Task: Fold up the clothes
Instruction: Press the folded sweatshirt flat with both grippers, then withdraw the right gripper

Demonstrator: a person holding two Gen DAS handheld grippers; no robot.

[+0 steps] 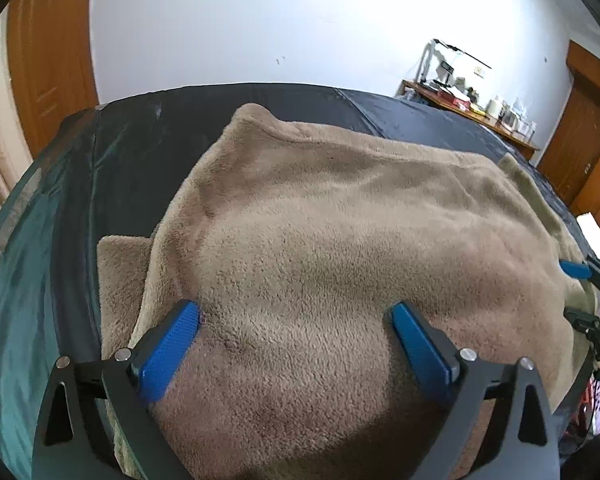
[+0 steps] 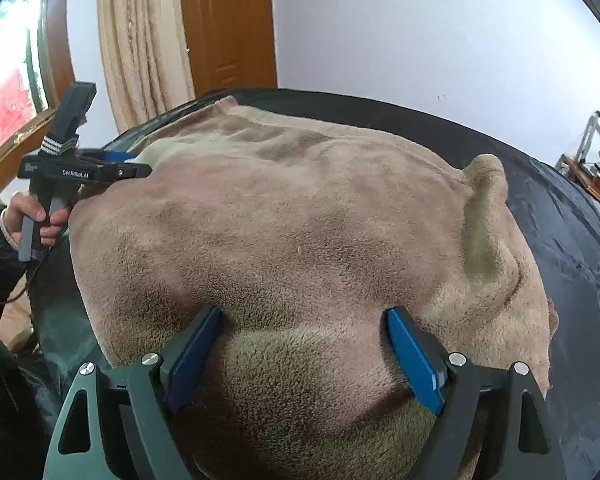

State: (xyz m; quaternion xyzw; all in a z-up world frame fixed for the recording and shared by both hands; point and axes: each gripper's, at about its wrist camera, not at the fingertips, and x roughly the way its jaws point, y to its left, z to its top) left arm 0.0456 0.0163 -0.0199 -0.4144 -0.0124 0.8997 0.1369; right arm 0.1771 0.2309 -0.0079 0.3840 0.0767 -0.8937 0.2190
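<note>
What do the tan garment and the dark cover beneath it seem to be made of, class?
Tan garment: probably plush fleece, matte, with a fuzzy, nubbly pile and soft rounded folds.
Dark cover: seemingly a smooth synthetic or coated sheet, slightly glossy, with pale sheen and fine creases; the exact material is unclear.

desk clutter (image 1: 496, 108) too small to identify, fleece garment (image 2: 300, 220) near edge cut off

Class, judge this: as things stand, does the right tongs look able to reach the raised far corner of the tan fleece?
Probably yes. The right tongs stand open over the tan fleece, and only flat fleece lies before the raised corner.
</note>
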